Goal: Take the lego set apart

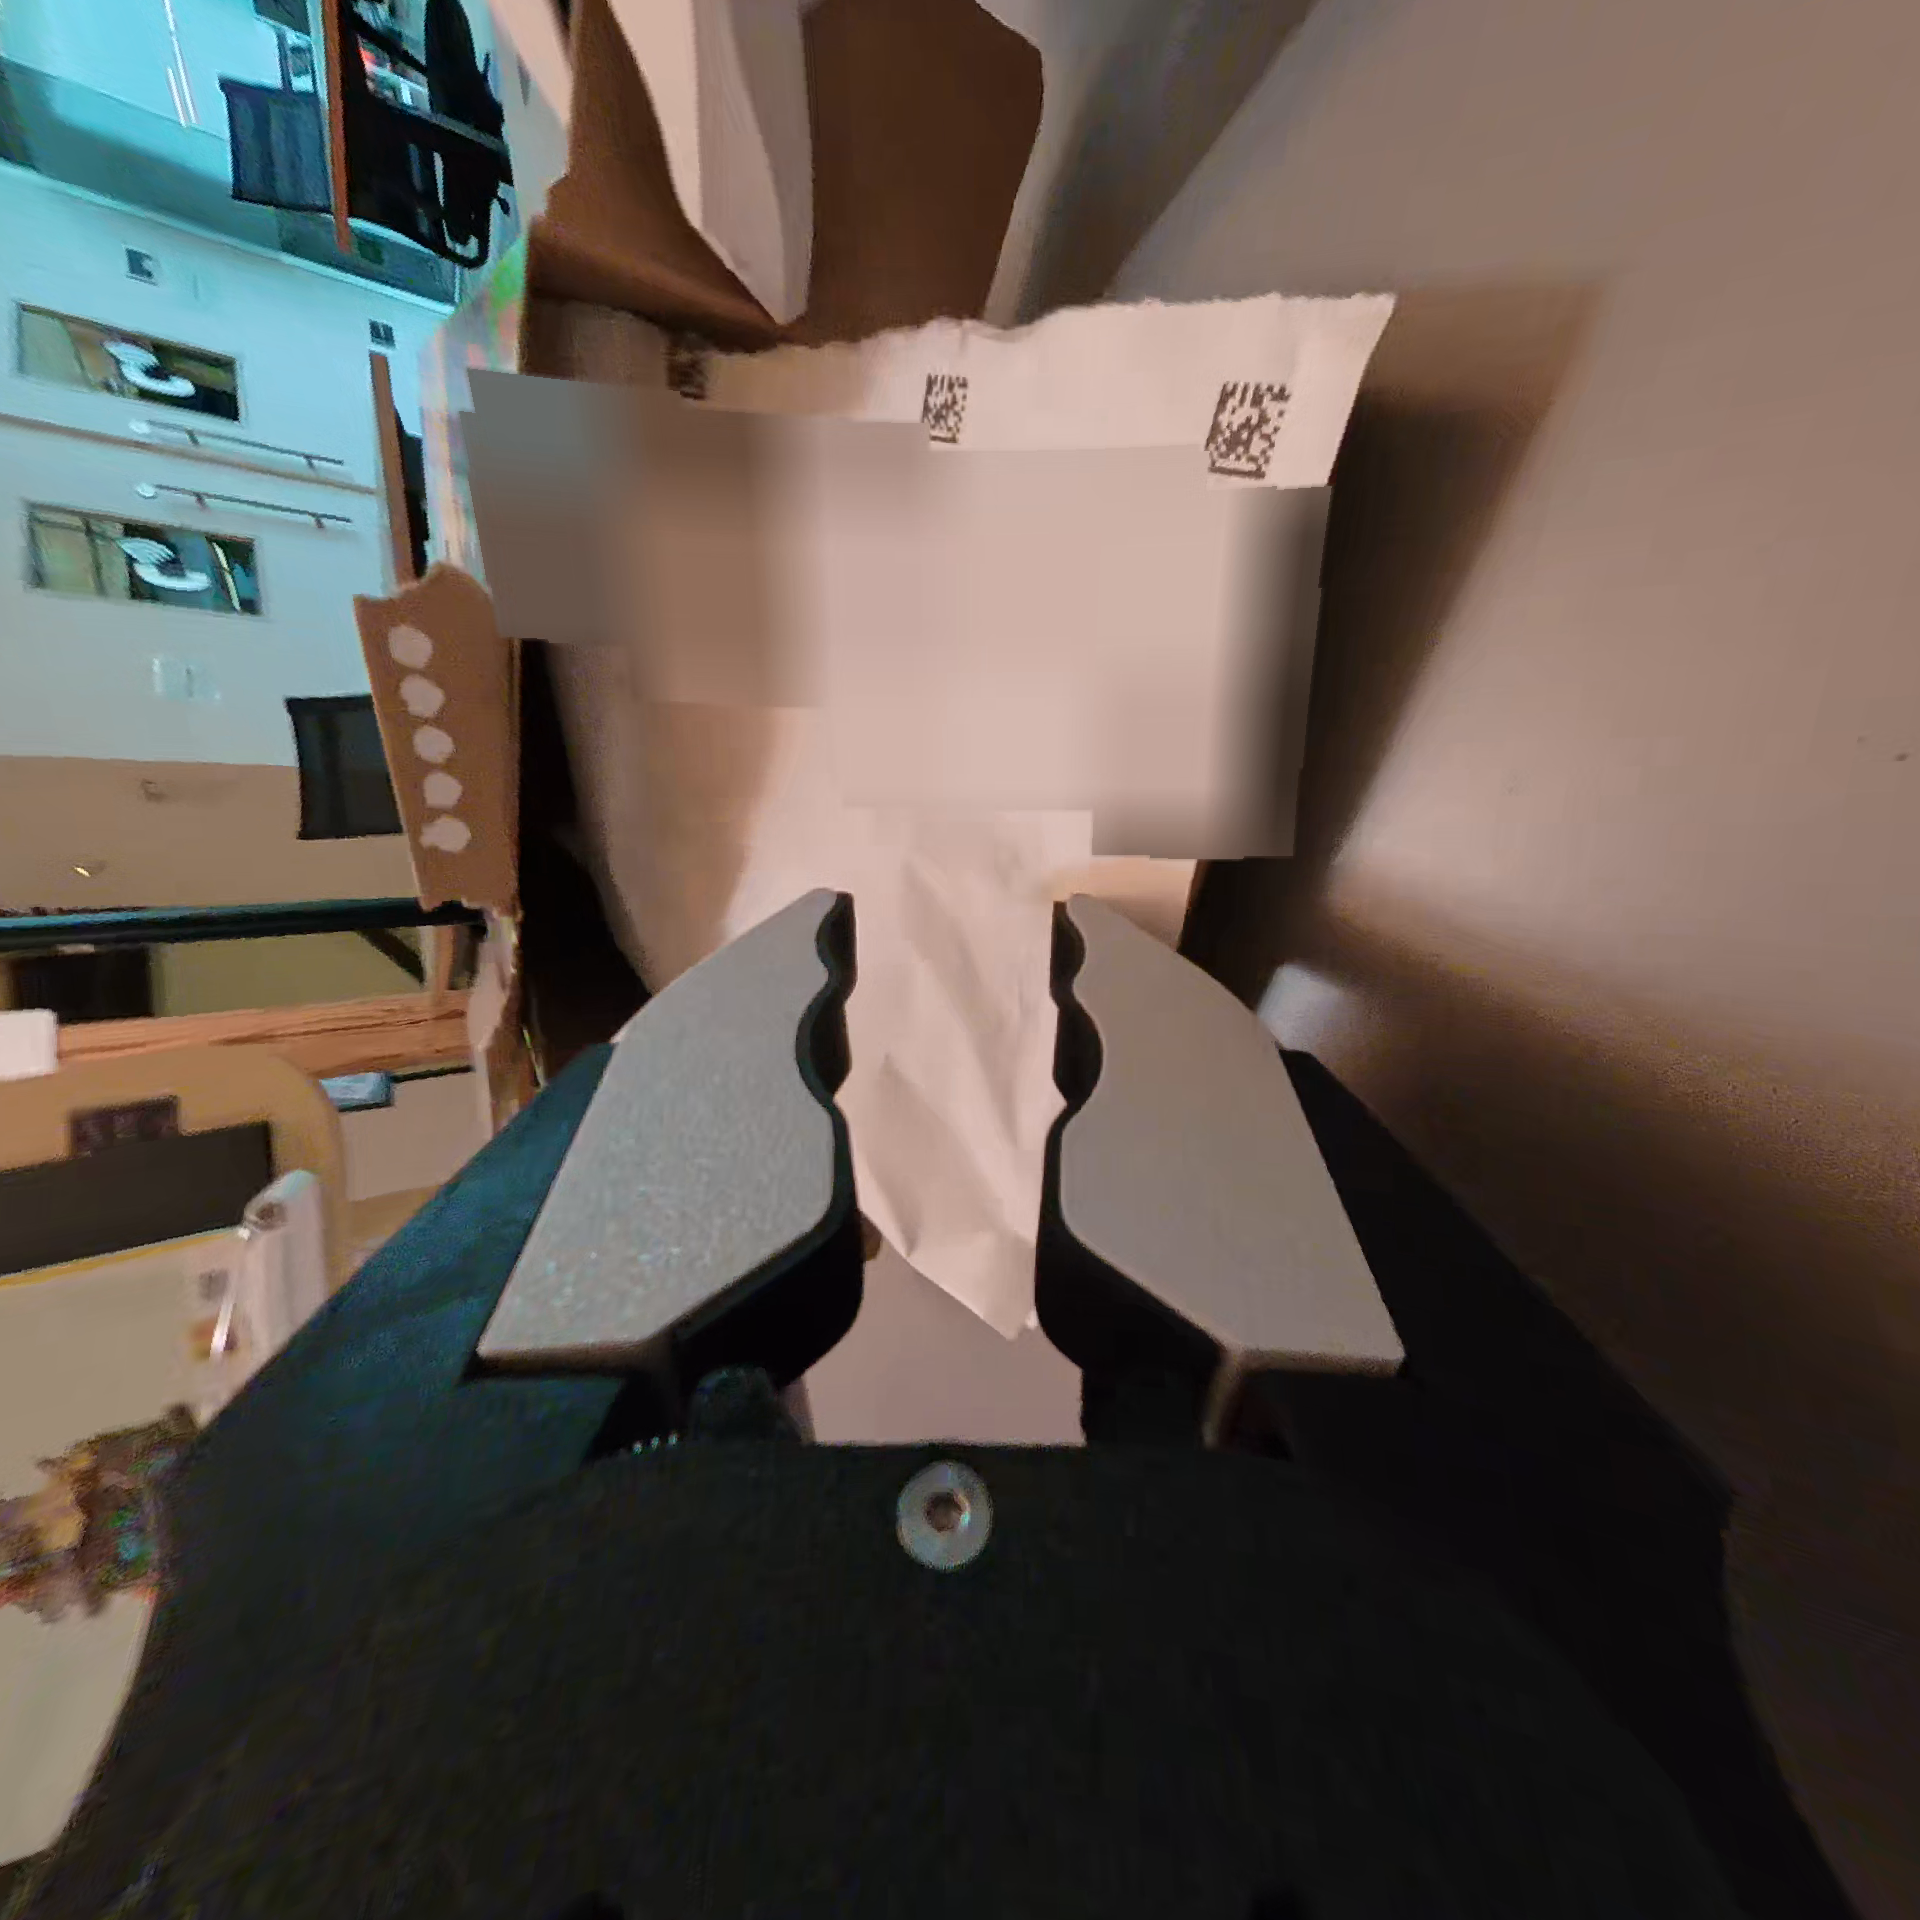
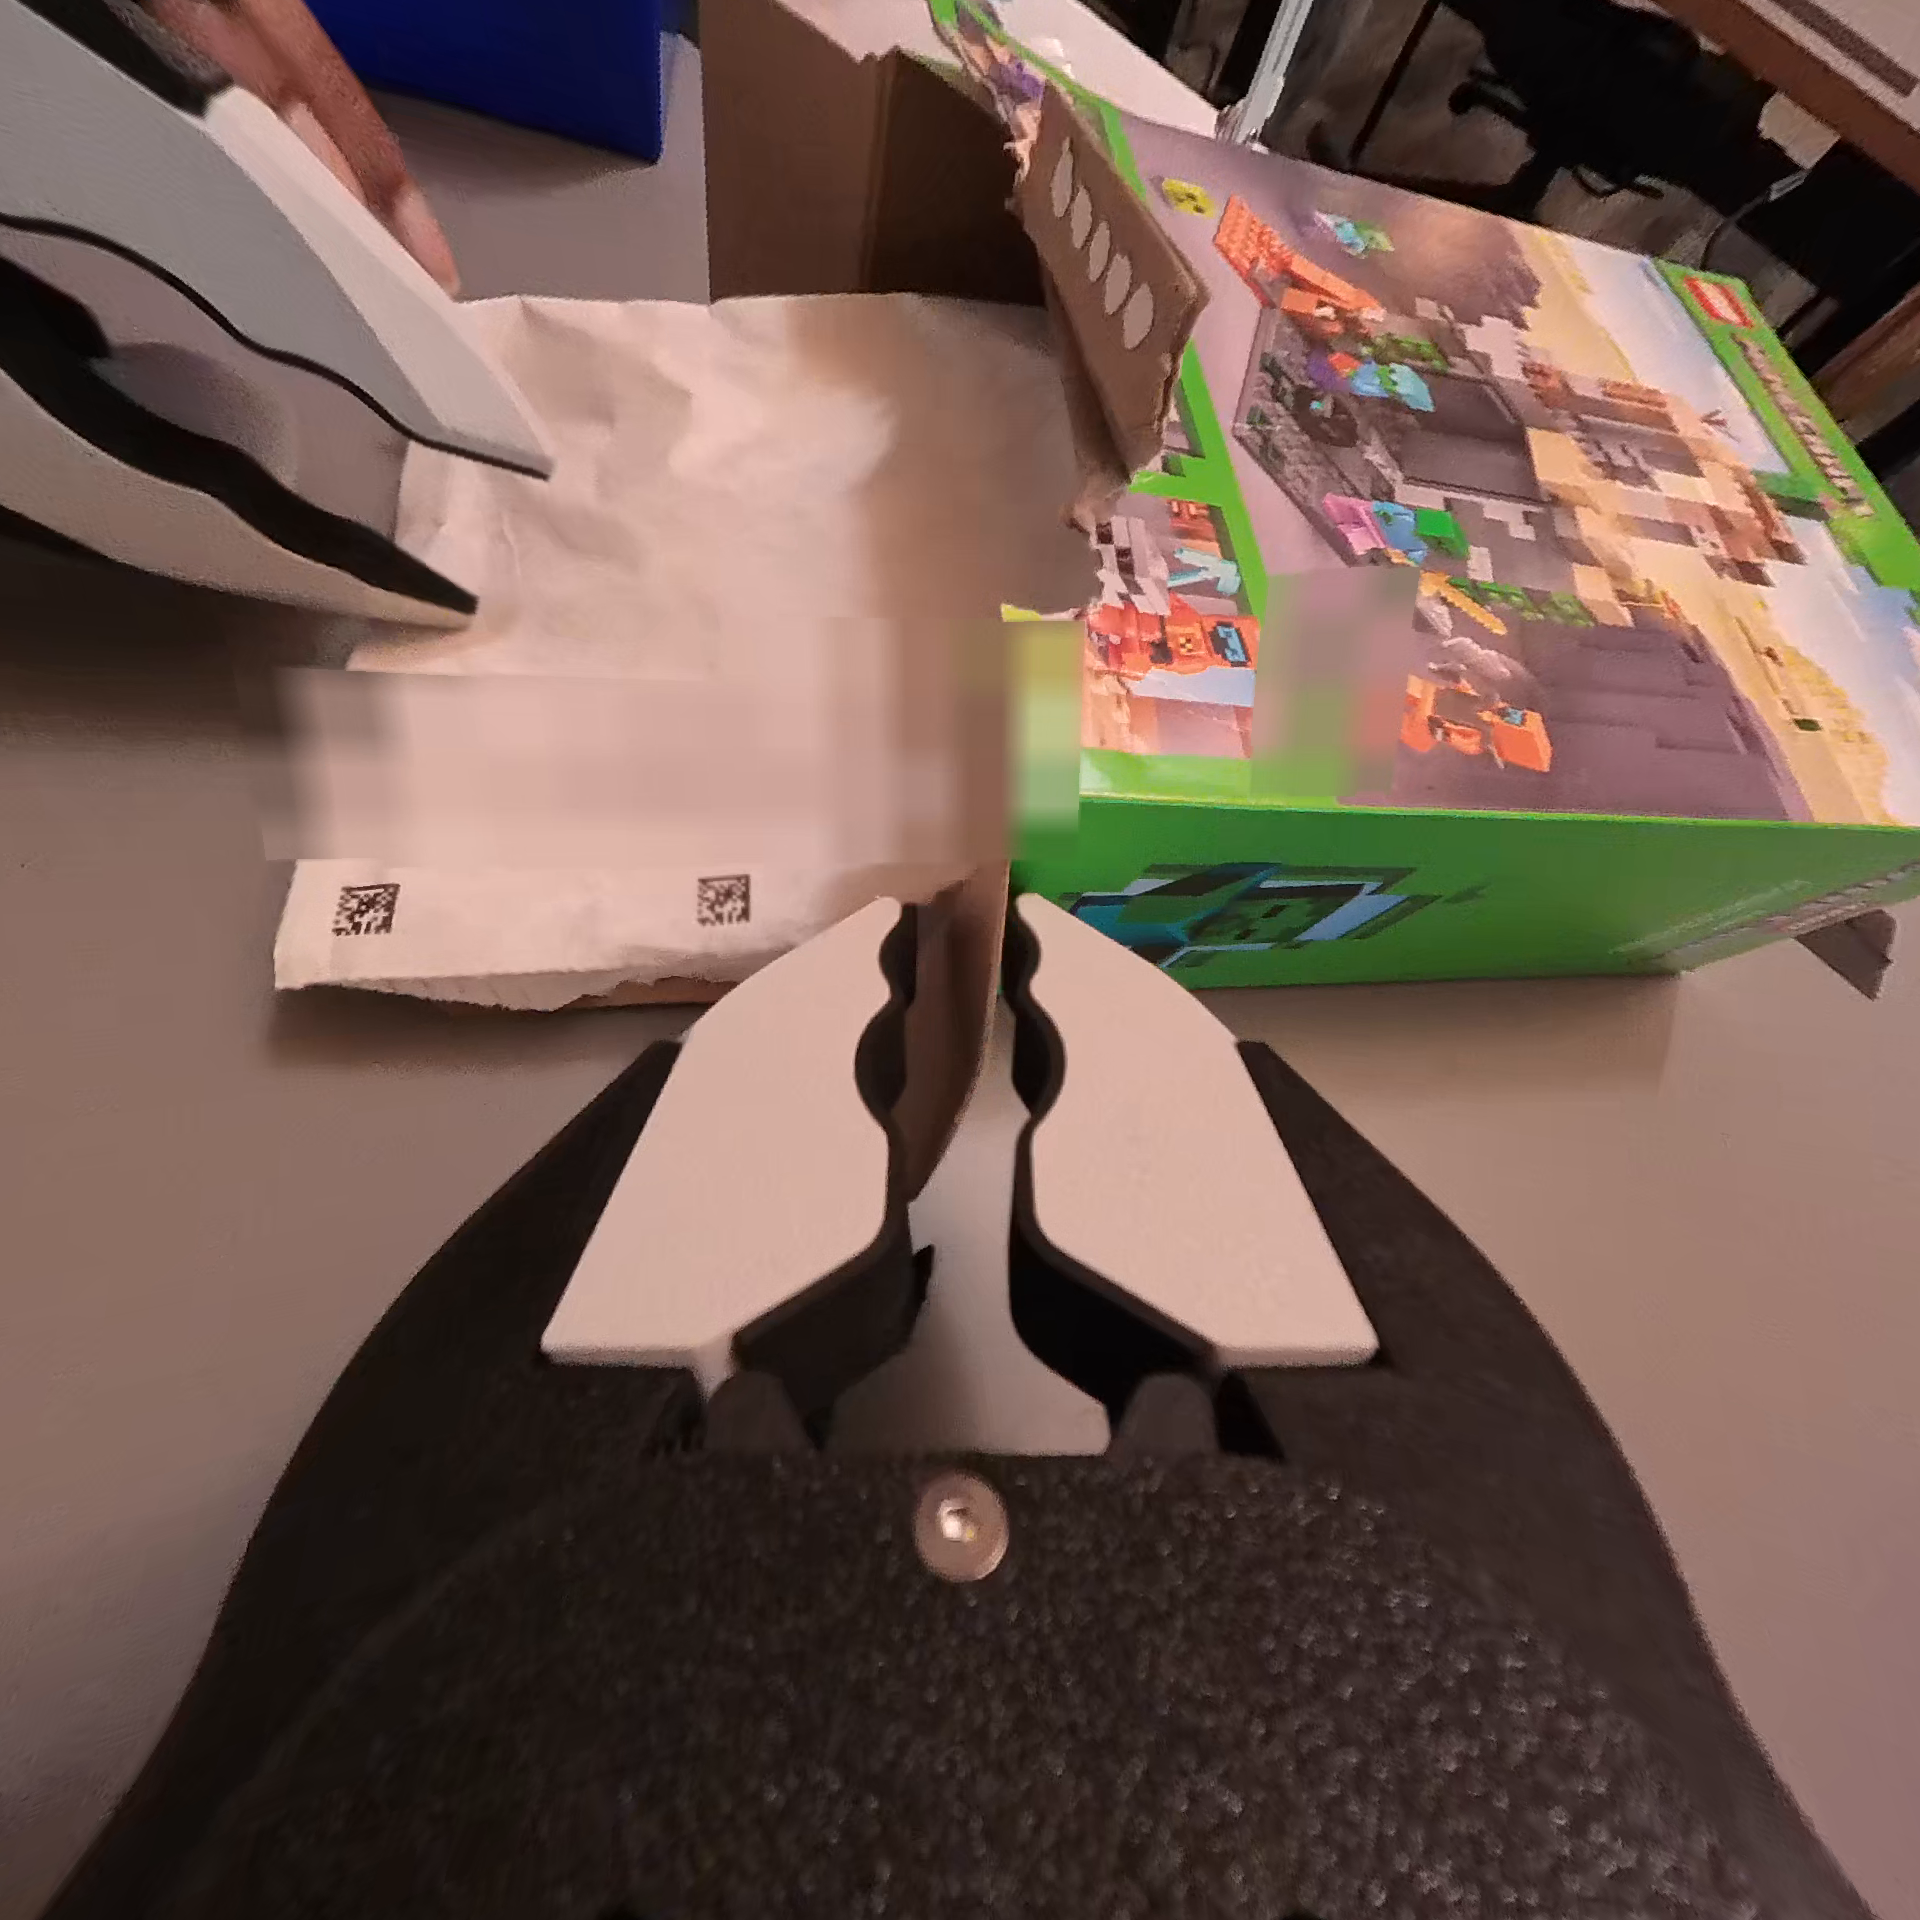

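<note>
A green lego box (image 2: 1455, 883) lies flat on the grey table (image 2: 156, 1143), its open end to the left. A white paper bag (image 2: 675, 499) sticks out of that end and lies on the table. My right gripper (image 2: 958, 904) is shut on a brown cardboard flap (image 2: 951, 1060) of the box. My left gripper (image 2: 509, 540) holds the bag's far corner. In the left wrist view the crumpled bag (image 1: 935, 1091) sits between the fingers of the left gripper (image 1: 954, 904), with the open box behind it.
A torn flap with white glue dots (image 2: 1112, 270) stands up from the box; it also shows in the left wrist view (image 1: 436, 748). A hand (image 2: 343, 135) holds the left gripper. A blue bin (image 2: 540, 62) stands at the back. Left tips to right tips: about 12 cm.
</note>
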A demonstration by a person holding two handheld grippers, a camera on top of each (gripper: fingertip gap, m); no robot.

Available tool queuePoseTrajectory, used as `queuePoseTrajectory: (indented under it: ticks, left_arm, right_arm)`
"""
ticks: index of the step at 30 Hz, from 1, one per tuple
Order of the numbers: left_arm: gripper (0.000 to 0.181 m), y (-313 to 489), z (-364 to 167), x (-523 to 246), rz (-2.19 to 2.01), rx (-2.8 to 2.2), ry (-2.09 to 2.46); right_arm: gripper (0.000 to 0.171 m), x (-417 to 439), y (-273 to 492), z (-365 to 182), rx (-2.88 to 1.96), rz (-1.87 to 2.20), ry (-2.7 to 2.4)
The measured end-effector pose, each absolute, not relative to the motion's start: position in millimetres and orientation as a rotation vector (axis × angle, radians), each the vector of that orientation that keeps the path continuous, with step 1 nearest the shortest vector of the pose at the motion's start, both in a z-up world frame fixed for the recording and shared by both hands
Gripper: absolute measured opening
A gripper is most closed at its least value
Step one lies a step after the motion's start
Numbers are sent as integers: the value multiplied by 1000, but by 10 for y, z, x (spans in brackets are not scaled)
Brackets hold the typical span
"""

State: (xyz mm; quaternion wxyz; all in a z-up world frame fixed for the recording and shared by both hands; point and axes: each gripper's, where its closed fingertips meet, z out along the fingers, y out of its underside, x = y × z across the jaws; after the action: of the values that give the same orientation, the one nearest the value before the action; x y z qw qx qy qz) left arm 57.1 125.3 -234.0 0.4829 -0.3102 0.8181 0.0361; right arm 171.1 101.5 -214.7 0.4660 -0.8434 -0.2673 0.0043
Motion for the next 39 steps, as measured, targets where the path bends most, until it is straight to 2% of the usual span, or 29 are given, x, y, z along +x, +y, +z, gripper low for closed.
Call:
queuePoseTrajectory:
  ticks: [3, 7, 10, 18, 25, 28, 34, 39]
  left_arm:
    - [40, 1197, -2324, 597, 51, -746, 2028]
    - [41, 1089, -2184, 447, -54, -774, 2023]
    - [42, 1102, -2272, 356, -28, -793, 2046]
    - [18, 1316, -2287, 495, 177, -691, 1942]
    - [31, 1031, -1970, 313, -57, -738, 1984]
    - [40, 952, -2120, 192, -25, -730, 2050]
    - [22, 1143, -2314, 345, 133, -676, 1994]
    - [28, 1000, -2195, 309, 41, -679, 2006]
  right_arm:
    - [22, 1732, 1000, -2188, -2104, -14, -667]
    - [23, 1722, 945, -2246, -2121, -14, -660]
    - [6, 1705, 998, -2288, -2123, -30, -669]
    - [2, 1510, 955, -2201, -2104, 237, -730]
    - [1, 1519, 941, -2128, -2118, 340, -728]
    - [1, 1508, 947, -2115, -2119, 370, -744]
    - [1, 1462, 952, -2063, -2130, 371, -785]
    - [1, 1470, 932, -1969, -2136, 410, -786]
